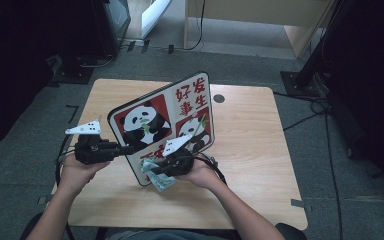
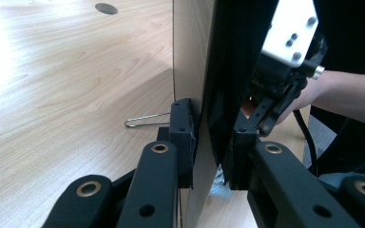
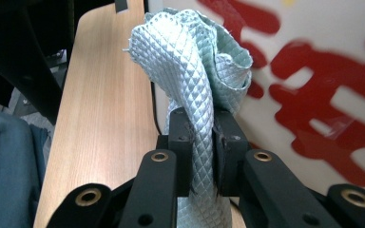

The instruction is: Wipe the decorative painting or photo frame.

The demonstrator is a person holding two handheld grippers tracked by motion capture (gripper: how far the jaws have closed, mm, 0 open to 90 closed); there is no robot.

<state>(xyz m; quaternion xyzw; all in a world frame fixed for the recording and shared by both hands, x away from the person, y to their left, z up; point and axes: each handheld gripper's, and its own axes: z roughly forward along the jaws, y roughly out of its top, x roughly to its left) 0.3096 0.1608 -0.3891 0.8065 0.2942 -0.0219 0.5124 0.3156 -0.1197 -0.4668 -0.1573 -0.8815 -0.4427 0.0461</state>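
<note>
A white board (image 1: pixel 180 100) printed with pandas and red characters stands tilted on its lower edge on the wooden table (image 1: pixel 260 150). My left gripper (image 1: pixel 130 149) is shut on the board's left edge; in the left gripper view the jaws (image 2: pixel 211 142) clamp the thin panel (image 2: pixel 190 47) from both sides. My right gripper (image 1: pixel 156 172) is shut on a pale green quilted cloth (image 1: pixel 161 181) at the board's lower front. In the right gripper view the cloth (image 3: pixel 190 61) bunches above the jaws (image 3: pixel 203 137), right against the printed face (image 3: pixel 323 71).
A thin wire loop (image 2: pixel 145 119) lies on the table behind the board. The tabletop has a round hole (image 1: pixel 219 98) near its far edge. Cables (image 1: pixel 320 107) run over the carpet at the right, and dark equipment stands at the back left.
</note>
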